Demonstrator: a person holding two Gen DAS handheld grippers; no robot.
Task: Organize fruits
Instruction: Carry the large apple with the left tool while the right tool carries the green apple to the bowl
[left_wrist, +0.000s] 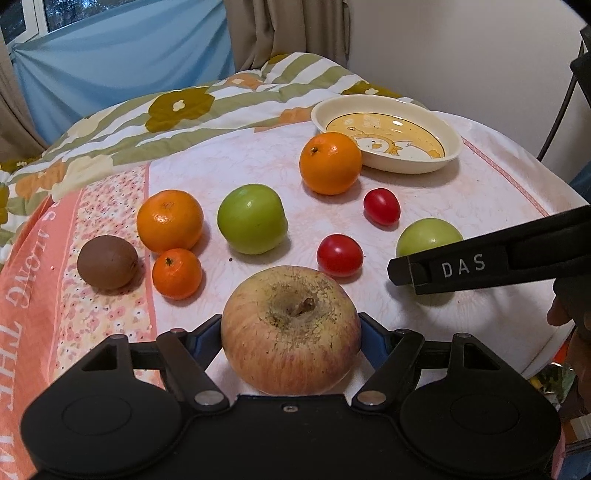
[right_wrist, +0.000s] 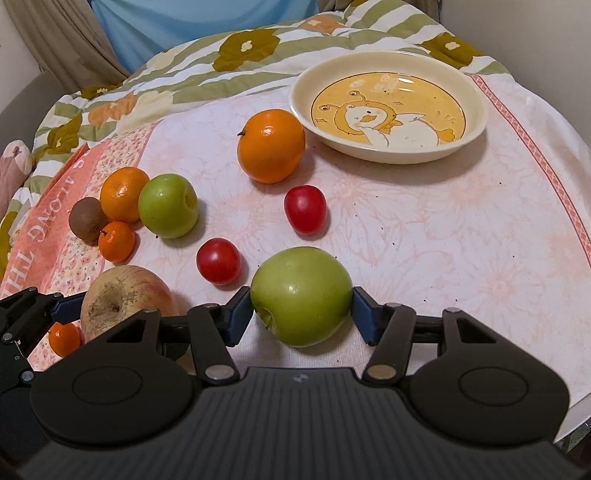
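My left gripper (left_wrist: 291, 328) is shut on a large red-yellow apple (left_wrist: 291, 328), its blue pads pressed against both sides, low over the pink cloth. My right gripper (right_wrist: 301, 306) is shut on a green apple (right_wrist: 301, 295), with a pad against each side. In the left wrist view a black finger (left_wrist: 461, 264) of the right gripper crosses in front of that green apple (left_wrist: 428, 236). A cream bowl (right_wrist: 388, 155) with a duck picture stands empty at the back right. Beside it sits a big orange (right_wrist: 271, 146).
On the cloth lie two red tomatoes (right_wrist: 306, 214) (right_wrist: 218, 260), another green apple (right_wrist: 168, 205), an orange (right_wrist: 122, 194), a small tangerine (right_wrist: 116, 242) and a kiwi (right_wrist: 86, 219). Another tangerine (right_wrist: 64, 338) lies near the left gripper. A flowered quilt (left_wrist: 177, 107) is bunched behind.
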